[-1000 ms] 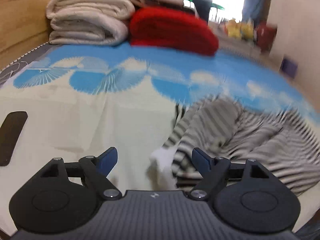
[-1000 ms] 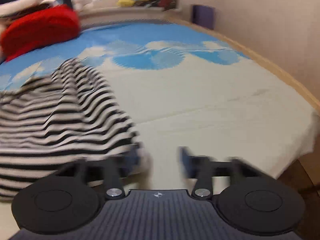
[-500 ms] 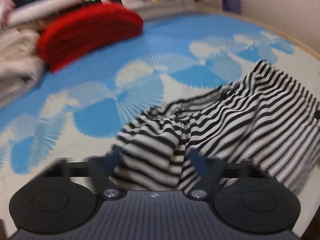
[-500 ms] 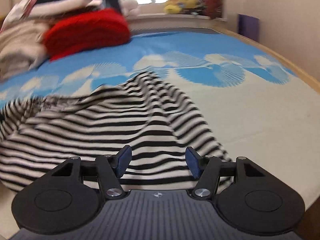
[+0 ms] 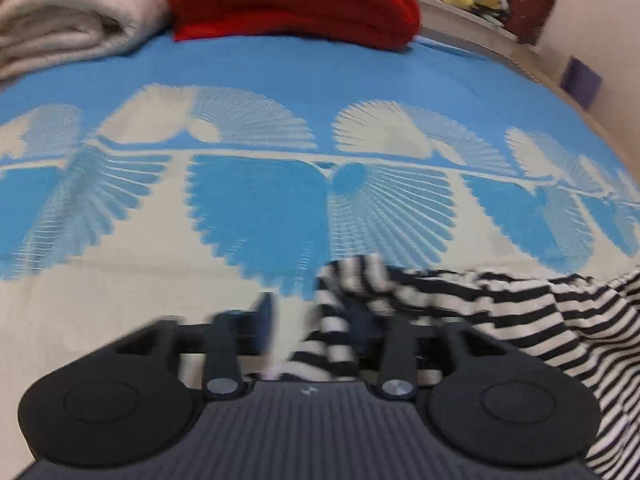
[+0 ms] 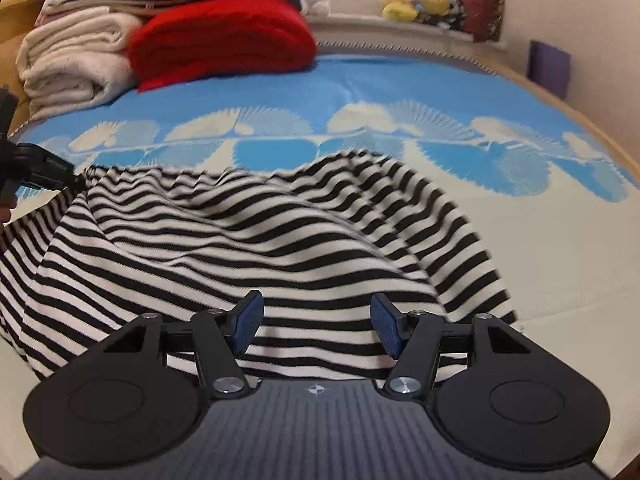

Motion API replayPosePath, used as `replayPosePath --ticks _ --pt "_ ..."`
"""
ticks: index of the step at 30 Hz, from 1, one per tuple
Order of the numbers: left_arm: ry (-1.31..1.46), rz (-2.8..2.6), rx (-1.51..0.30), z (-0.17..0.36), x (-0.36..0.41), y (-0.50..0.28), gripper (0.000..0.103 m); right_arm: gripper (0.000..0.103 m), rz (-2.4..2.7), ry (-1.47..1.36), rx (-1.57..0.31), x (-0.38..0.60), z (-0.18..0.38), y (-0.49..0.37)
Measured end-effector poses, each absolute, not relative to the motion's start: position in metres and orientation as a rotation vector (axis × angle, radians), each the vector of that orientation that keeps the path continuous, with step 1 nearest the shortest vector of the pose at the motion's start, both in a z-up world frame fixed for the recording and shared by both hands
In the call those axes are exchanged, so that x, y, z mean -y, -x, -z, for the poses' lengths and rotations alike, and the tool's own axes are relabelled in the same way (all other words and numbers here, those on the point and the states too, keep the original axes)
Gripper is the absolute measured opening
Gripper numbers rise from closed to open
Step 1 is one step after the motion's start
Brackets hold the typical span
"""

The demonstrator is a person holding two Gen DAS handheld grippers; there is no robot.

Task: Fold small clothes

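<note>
A black-and-white striped garment [image 6: 240, 248] lies rumpled on the blue-and-cream bed cover [image 6: 400, 88]. My right gripper [image 6: 316, 324] hovers open over its near part, the blue pads well apart and pressing on nothing. In the left wrist view a bunched corner of the striped garment [image 5: 500, 312] lies between the fingers of my left gripper [image 5: 312, 324]. Those jaws are opening: the left pad stands clear of the cloth, and the cloth hides the right one. The left gripper [image 6: 74, 178] also shows at the left edge of the right wrist view, at the garment's far left corner.
A folded red blanket [image 6: 224, 52] and cream blankets [image 6: 76, 64] are stacked at the head of the bed. Plush toys [image 6: 412, 4] sit on the window sill behind. A wall and a purple object [image 6: 548, 66] border the right side.
The left gripper went from the white hem onto the cloth, and now its fingers stand apart around a corner. The right gripper moved from the garment's right edge to above its middle.
</note>
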State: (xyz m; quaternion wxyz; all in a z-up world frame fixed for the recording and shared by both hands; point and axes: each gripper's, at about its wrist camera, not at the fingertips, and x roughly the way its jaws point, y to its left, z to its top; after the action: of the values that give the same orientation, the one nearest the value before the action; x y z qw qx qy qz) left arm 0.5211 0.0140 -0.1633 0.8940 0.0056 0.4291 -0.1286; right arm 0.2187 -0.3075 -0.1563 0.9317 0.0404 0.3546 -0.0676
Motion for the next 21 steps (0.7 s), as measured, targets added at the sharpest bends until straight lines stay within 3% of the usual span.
replayPosePath --ticks 3,5,11,15,16,17,18,20,21 --pt "0.091 0.319 -0.825 0.134 -0.051 -0.492 0.086 0.062 0.136 -0.091 -0.697 0.306 0.152 -0.217" --pt "0.117 0.311 -0.785 0.118 -0.075 -0.463 0.093 0.062 0.136 -0.103 -0.682 0.307 0.149 -0.214" --pt "0.054 0.386 -0.840 0.128 -0.125 -0.374 0.093 0.063 0.145 -0.112 -0.676 0.308 0.149 -0.209" --pt "-0.186 0.449 -0.864 0.158 -0.113 -0.334 0.091 0.063 0.155 -0.131 -0.687 0.309 0.153 -0.202" --pt "-0.250 0.460 -0.858 0.167 -0.108 -0.328 0.086 0.063 0.156 -0.135 -0.695 0.308 0.155 -0.201" --pt "-0.302 0.460 -0.841 0.176 -0.103 -0.325 0.061 0.063 0.154 -0.135 -0.706 0.306 0.157 -0.200" --pt "-0.324 0.481 -0.840 0.182 -0.101 -0.326 0.028 0.063 0.151 -0.131 -0.717 0.305 0.160 -0.200" --pt "-0.270 0.494 -0.859 0.183 -0.103 -0.330 0.005 0.063 0.154 -0.111 -0.732 0.301 0.165 -0.199" --pt "-0.259 0.456 -0.845 0.182 -0.108 -0.330 0.000 0.063 0.160 -0.104 -0.734 0.300 0.166 -0.198"
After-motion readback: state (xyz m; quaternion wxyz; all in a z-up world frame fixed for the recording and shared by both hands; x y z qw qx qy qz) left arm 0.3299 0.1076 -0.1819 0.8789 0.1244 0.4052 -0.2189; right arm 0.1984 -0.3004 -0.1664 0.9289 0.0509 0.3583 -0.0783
